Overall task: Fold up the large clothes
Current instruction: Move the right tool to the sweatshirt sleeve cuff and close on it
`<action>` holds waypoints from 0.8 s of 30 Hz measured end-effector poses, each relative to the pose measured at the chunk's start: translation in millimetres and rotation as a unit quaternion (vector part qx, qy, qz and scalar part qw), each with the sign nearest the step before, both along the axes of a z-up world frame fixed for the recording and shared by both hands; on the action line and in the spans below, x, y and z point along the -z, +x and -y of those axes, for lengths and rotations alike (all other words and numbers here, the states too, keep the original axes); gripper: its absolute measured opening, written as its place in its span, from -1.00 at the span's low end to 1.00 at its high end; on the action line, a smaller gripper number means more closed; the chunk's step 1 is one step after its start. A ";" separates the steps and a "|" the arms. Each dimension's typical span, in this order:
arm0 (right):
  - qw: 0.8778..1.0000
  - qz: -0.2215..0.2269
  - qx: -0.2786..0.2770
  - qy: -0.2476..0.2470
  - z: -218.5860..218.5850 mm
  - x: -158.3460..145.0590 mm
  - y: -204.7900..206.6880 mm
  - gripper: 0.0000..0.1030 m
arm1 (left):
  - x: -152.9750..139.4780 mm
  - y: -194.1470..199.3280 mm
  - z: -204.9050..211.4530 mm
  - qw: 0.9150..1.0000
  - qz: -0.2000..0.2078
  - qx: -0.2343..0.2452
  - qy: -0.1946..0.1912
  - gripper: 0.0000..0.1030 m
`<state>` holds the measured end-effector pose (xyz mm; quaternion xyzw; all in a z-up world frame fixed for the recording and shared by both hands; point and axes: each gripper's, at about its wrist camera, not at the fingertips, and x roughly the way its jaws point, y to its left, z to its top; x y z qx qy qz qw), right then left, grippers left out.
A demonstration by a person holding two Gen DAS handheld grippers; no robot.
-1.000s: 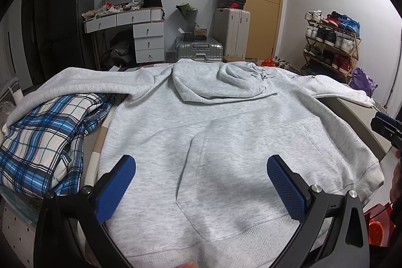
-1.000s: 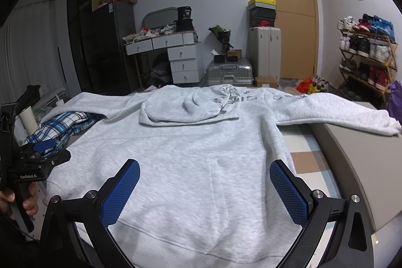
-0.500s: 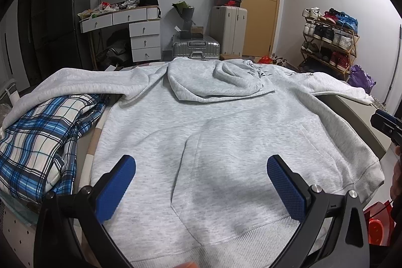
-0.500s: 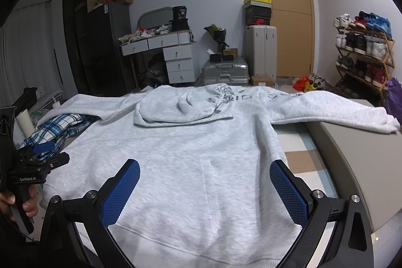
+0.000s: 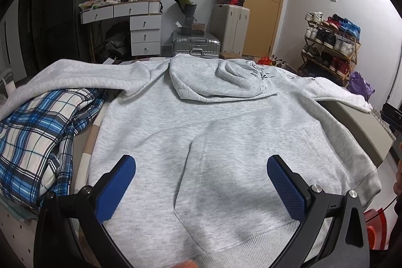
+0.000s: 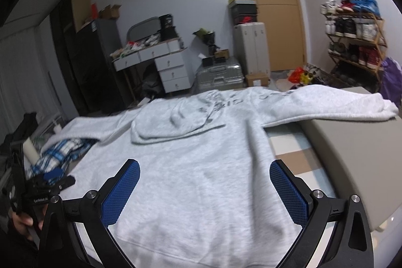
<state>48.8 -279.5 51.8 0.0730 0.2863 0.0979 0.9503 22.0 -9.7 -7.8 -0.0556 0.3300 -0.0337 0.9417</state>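
Observation:
A light grey hoodie (image 5: 216,132) lies spread flat on the bed, front up, hood folded down over the chest, sleeves stretched out to both sides; it also shows in the right wrist view (image 6: 201,157). My left gripper (image 5: 201,180) is open and empty, hovering above the hem and the front pocket. My right gripper (image 6: 204,186) is open and empty above the hem's right part. The left gripper's body (image 6: 40,192) shows at the lower left of the right wrist view.
A folded blue plaid shirt (image 5: 37,137) lies on the bed left of the hoodie, partly under its sleeve. A beige bed edge (image 6: 351,157) runs along the right. Beyond the bed stand a white drawer desk (image 5: 140,24), suitcases (image 5: 196,44) and a shoe rack (image 5: 329,47).
Both grippers have moved slightly forward over the hoodie, and the right one has tilted a little. Both stay open and empty. The hoodie has not moved.

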 end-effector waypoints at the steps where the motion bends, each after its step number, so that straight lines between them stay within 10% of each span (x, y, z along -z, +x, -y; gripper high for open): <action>1: 1.000 0.000 0.010 0.000 6.1 -2.3 1.6 1.00 | -0.3 0.4 -0.9 1.000 0.000 -0.001 -0.003 0.98; 13: 0.982 -0.029 0.184 -0.010 119.5 -13.1 36.3 1.00 | 4.7 12.0 -10.1 0.999 -0.020 -0.019 -0.022 0.98; 24: 0.920 -0.079 0.338 0.181 296.2 34.3 77.0 1.00 | 5.9 20.7 0.7 1.000 -0.021 -0.017 -0.002 0.98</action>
